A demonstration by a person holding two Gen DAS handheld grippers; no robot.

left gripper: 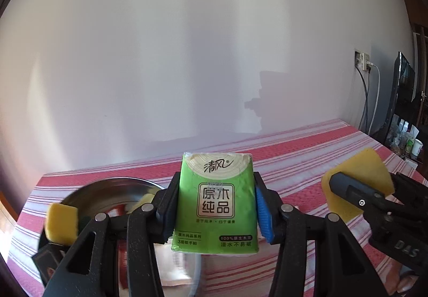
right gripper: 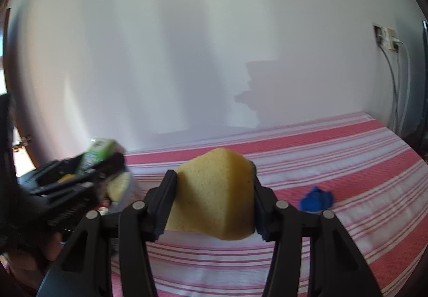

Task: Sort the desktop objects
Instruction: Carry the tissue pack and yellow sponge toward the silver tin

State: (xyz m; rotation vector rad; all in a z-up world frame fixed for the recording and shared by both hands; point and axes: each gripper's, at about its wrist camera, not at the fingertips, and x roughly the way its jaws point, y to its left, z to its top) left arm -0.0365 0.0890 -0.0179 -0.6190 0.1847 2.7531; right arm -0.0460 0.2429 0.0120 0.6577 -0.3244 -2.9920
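My left gripper (left gripper: 215, 203) is shut on a green tissue pack (left gripper: 216, 200), held upright above the striped cloth; the same pack (right gripper: 97, 153) shows blurred at the left of the right wrist view. My right gripper (right gripper: 214, 196) is shut on a yellow sponge (right gripper: 214, 192), squeezed between its pads and lifted off the table. That sponge (left gripper: 355, 179) and the right gripper (left gripper: 358, 190) appear at the right of the left wrist view. A steel bowl (left gripper: 107, 192) lies low left with another yellow sponge (left gripper: 61, 222) at its rim.
A red and white striped cloth (right gripper: 334, 152) covers the table, which meets a white wall at the back. A small blue object (right gripper: 317, 199) lies on the cloth to the right. A wall socket with cables (left gripper: 363, 61) and a dark screen (left gripper: 404, 82) stand far right.
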